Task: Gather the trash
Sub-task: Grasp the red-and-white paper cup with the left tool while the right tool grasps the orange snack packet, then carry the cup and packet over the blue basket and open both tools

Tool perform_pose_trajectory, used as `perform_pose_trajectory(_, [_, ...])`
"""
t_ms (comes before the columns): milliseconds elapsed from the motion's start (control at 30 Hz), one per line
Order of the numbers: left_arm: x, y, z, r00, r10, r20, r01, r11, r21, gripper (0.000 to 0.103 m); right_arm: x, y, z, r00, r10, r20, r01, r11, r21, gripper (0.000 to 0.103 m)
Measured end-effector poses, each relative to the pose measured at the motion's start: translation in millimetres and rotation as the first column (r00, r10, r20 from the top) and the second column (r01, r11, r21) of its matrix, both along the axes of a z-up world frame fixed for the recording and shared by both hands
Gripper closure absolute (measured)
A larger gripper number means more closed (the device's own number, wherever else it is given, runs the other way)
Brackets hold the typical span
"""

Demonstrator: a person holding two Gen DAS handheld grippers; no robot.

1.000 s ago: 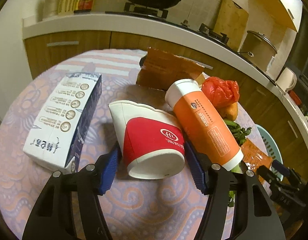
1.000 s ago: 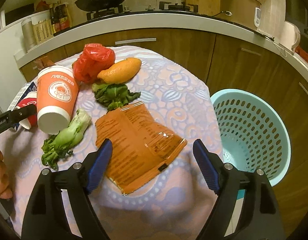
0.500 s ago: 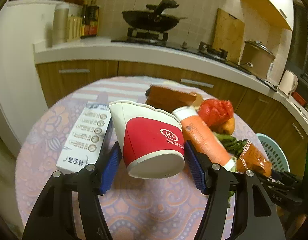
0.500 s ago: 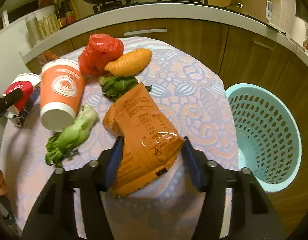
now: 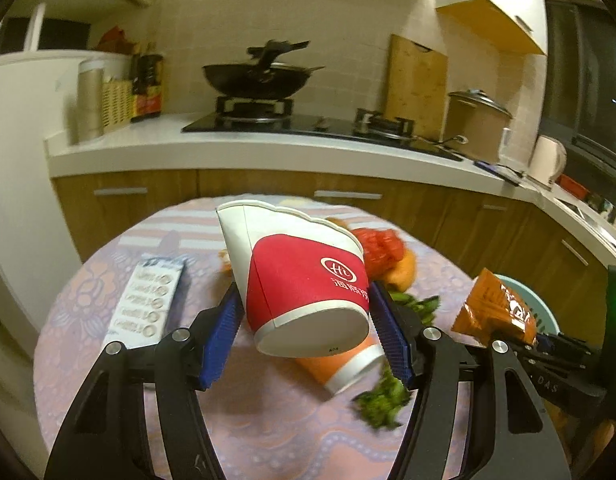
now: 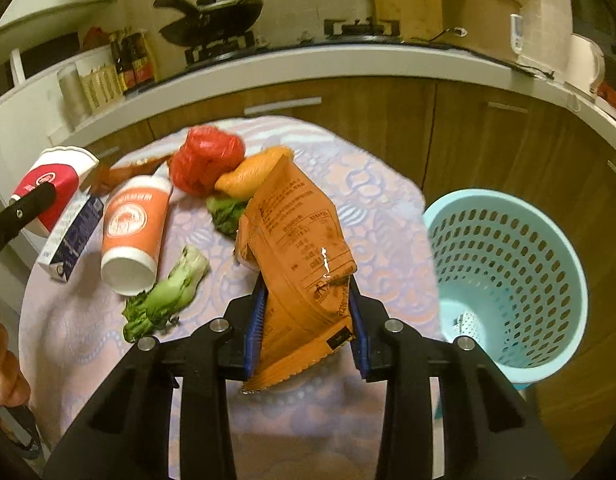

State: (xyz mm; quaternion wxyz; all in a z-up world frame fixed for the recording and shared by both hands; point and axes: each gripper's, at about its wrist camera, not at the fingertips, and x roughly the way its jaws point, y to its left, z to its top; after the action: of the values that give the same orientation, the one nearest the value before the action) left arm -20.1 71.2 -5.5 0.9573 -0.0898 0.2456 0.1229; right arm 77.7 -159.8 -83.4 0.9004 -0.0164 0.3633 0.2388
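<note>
Round table (image 6: 388, 184) with patterned lilac cloth, kitchen counter beyond. Nearest — right gripper (image 6: 306, 332) clamped on orange snack packet (image 6: 300, 248), lifted; left gripper (image 5: 306, 334) clamped on red-and-white paper cup (image 5: 304, 276), lifted. On cloth: bok choy (image 6: 168, 292), orange cup (image 6: 134, 228), carton (image 6: 72, 240). Right of table — blue basket (image 6: 548, 280).

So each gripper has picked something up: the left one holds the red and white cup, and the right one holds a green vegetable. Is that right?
Not quite. The left gripper does hold the red and white cup, but the right gripper holds the orange packet, as the right wrist view shows. The green vegetable lies on the table.
</note>
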Motion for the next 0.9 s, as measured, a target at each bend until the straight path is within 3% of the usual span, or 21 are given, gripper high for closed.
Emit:
perform_pose_trajectory(467, [39,-65,13,0.987,-0.157,0.035,0.157,0.988,0.011,0.042,16,-63,23,0.987,-0.143,0.076,0.143,0.990,0.008,0.070])
perform_pose_trajectory(900, [116,-178,6,0.931,-0.364,-0.014,0.365,0.930,0.036,0.042,54,-166,11,0.942,-0.332,0.048,0.330,0.943,0.036,0.070])
